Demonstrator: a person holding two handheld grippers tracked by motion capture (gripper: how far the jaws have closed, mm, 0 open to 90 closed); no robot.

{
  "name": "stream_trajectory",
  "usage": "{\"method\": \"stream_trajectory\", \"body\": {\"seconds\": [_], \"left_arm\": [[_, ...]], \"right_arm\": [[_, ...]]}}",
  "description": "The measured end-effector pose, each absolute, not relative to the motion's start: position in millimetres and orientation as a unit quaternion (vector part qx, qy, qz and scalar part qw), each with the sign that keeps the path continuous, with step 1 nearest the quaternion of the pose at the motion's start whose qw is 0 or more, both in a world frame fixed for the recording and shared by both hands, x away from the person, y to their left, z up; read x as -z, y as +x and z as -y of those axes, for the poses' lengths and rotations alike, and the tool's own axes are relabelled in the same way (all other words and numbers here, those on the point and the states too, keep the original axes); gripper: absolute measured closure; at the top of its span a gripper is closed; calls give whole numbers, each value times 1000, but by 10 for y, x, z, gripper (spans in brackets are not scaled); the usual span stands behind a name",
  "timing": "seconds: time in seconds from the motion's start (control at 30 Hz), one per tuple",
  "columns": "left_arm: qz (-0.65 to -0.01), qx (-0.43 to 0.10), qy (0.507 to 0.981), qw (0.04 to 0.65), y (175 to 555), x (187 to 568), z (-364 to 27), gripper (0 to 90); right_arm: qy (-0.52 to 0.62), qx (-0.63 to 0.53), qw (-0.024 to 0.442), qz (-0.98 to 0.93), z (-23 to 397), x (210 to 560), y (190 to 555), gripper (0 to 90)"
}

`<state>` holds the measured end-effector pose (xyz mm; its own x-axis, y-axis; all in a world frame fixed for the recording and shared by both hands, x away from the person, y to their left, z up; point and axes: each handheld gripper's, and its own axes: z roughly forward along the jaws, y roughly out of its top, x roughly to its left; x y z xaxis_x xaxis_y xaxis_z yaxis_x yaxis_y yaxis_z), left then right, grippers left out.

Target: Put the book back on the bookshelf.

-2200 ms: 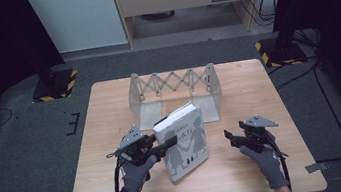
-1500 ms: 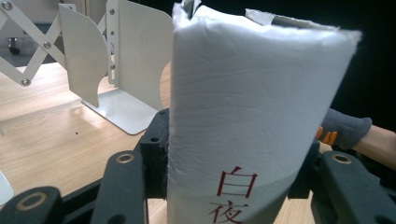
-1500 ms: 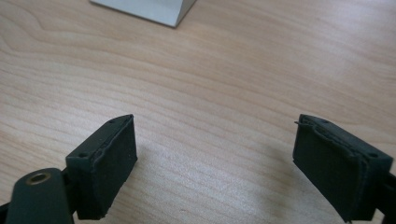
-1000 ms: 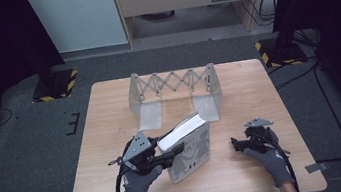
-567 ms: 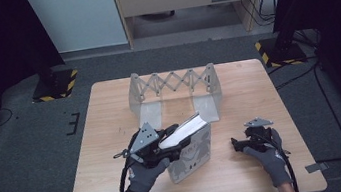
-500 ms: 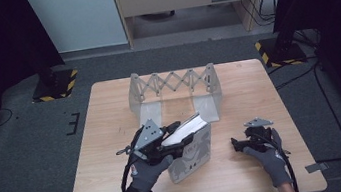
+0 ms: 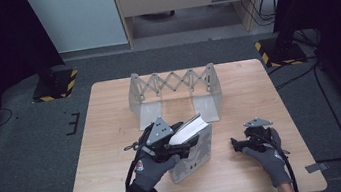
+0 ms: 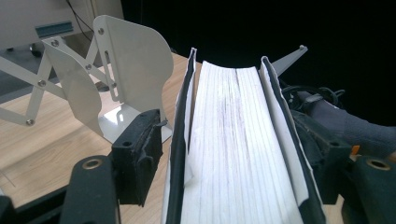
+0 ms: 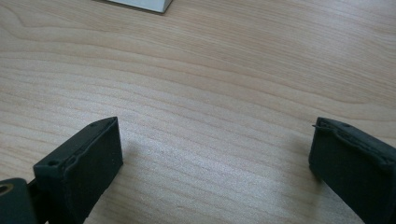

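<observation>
Near the counter's (image 7: 110, 109) front edge, left of centre, the left claw (image 7: 185, 142) has the book (image 7: 195, 145) between its jaws, fore-edge up and tilted. Jaws have just been opening; in the left gripper view the left pad (image 8: 140, 149) stands clear of the cover, the other one sits against the far cover, so no squeeze on the book (image 8: 233, 140). Metal expanding bookend rack (image 7: 173, 95) stands just behind it. Right claw (image 7: 238, 143) rests low over bare wood, well apart from the book, jaws wide open, nothing between.
</observation>
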<state>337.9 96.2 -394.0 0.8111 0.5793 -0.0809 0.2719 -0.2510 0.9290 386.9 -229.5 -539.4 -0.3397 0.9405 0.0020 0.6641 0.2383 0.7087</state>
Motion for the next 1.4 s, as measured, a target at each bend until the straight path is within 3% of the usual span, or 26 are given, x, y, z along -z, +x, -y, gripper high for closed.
{"method": "stream_trajectory", "body": {"seconds": [0.23,0.37,0.63,0.9,1.17,1.4], "left_arm": [[-277,-129,784,540,3356,3922,-927,465],[-289,-145,780,536,3346,3913,-903,501],[-309,-154,773,532,3359,3897,-935,518],[-344,-165,748,543,3351,3731,-1287,519],[-407,-230,706,532,3487,3550,-1873,519],[-446,-275,681,511,3757,3502,-2033,520]], "right_arm": [[532,-314,220,-755,2292,5394,3868,30],[531,-315,221,-755,2293,5395,3870,30],[531,-315,219,-755,2292,5394,3870,30],[532,-315,219,-755,2293,5393,3870,29],[531,-315,219,-756,2294,5394,3871,29],[531,-315,219,-756,2293,5394,3871,29]]}}
